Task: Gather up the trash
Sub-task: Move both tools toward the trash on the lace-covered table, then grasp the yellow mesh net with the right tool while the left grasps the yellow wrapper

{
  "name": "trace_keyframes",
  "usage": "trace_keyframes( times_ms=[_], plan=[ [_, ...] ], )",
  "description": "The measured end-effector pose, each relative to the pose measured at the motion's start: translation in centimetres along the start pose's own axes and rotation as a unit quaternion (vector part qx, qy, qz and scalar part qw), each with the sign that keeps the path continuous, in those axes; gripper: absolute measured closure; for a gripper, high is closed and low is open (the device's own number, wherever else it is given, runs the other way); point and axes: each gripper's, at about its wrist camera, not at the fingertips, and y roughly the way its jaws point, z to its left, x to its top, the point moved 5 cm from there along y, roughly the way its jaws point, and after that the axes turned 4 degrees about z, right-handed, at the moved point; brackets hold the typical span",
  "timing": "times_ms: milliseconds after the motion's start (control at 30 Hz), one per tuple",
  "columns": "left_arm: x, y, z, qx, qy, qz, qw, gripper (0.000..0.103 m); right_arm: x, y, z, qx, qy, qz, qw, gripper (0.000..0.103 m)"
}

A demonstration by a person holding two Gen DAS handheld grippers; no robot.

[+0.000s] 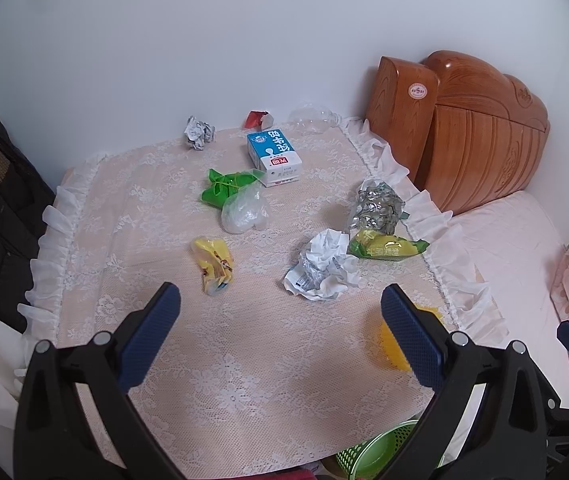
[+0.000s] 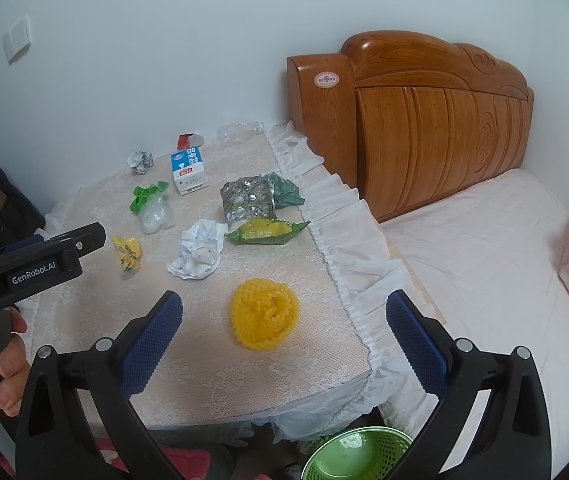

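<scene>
Trash is scattered over the lace-covered table point(image 2: 84, 216): a yellow mesh ball point(image 2: 265, 316) near its near right edge, crumpled white paper point(image 2: 198, 254) farther in, a milk carton point(image 2: 188, 170) at the far side. Both the left gripper point(image 1: 280, 312) and right gripper point(image 2: 284, 316) are held above the table, jaws spread and empty. A green basket point(image 2: 358, 454) is seen below the near edge.

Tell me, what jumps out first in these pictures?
Litter strewn over a lace-covered table: a yellow foam net nearest, crumpled white paper mid-table, a blue-and-white milk carton toward the wall. Right of the table stands a carved wooden headboard; a green basket sits below the table's near edge.
</scene>
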Motion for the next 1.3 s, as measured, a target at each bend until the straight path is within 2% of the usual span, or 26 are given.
trace_keyframes(
  times_ms=[467,1067,1233,1300],
  plan=[
    [0.0,0.6,0.6,0.003,-0.006,0.007,0.9999,0.007,-0.1,0.6,0.1,0.005,0.003,0.007,1.000,0.002],
    [-1.5,3.8,5.5,0.028,-0.023,0.054,0.9979,0.007,-1.2,3.4,-0.1,0.021,0.044,0.042,0.998,0.002],
    [-1.5,4.6,6.0,0.027,-0.019,0.060,0.9976,0.007,-1.2,4.1,0.1,0.020,0.045,0.047,0.998,0.002],
    [-1.5,5.0,6.2,0.015,-0.019,0.061,0.9978,0.007,-1.2,4.4,0.1,0.019,0.045,0.050,0.998,0.002]
  ],
)
